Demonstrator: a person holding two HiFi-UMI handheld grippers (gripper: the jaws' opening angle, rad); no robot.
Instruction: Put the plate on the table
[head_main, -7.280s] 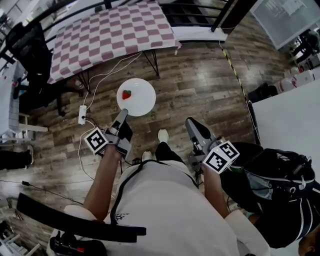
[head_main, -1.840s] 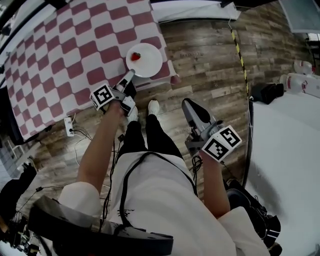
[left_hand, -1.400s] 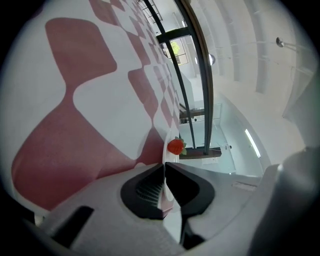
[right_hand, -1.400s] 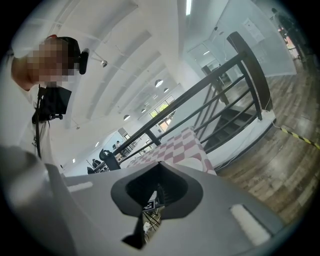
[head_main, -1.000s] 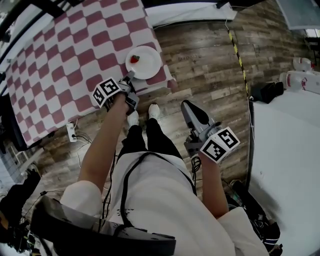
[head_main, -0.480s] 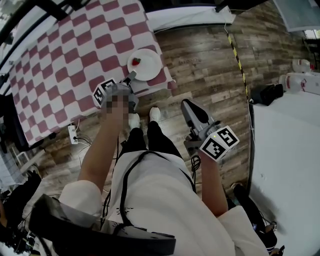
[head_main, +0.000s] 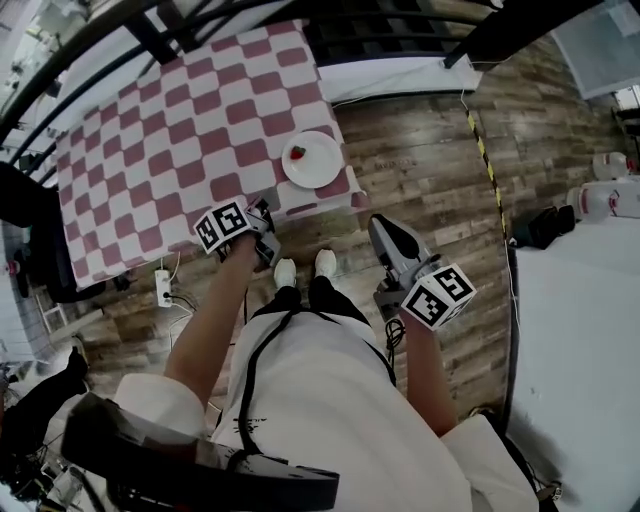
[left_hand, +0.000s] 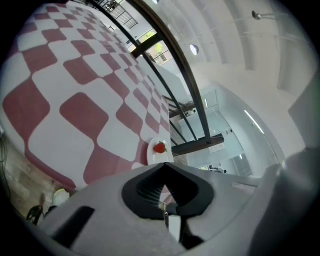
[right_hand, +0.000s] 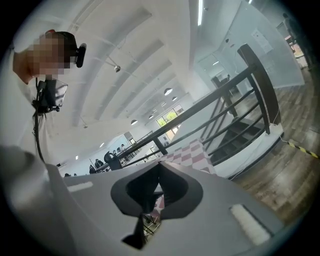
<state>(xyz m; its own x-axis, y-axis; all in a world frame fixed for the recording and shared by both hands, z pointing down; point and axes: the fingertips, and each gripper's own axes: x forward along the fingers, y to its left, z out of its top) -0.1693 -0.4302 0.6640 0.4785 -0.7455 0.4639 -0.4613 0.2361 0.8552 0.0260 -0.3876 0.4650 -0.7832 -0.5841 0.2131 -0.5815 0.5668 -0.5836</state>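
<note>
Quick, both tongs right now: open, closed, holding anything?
Left tongs: closed, just shut, nothing between them.
Right tongs: closed, empty.

Even, bright indoor light fills all 3 views, with ceiling lamps (right_hand: 168, 91) glaring white overhead. Fisheye bending curves the edges, the corners go black, and shadows are soft.

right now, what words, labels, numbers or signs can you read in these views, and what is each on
No readable words or numbers in any view.
Cube of the left gripper (jaws just closed on nothing): black and white square markers, no letters.
Cube of the right gripper: the same kind of markers, no letters.
Pale sheet on the glass wall: too small to read.
</note>
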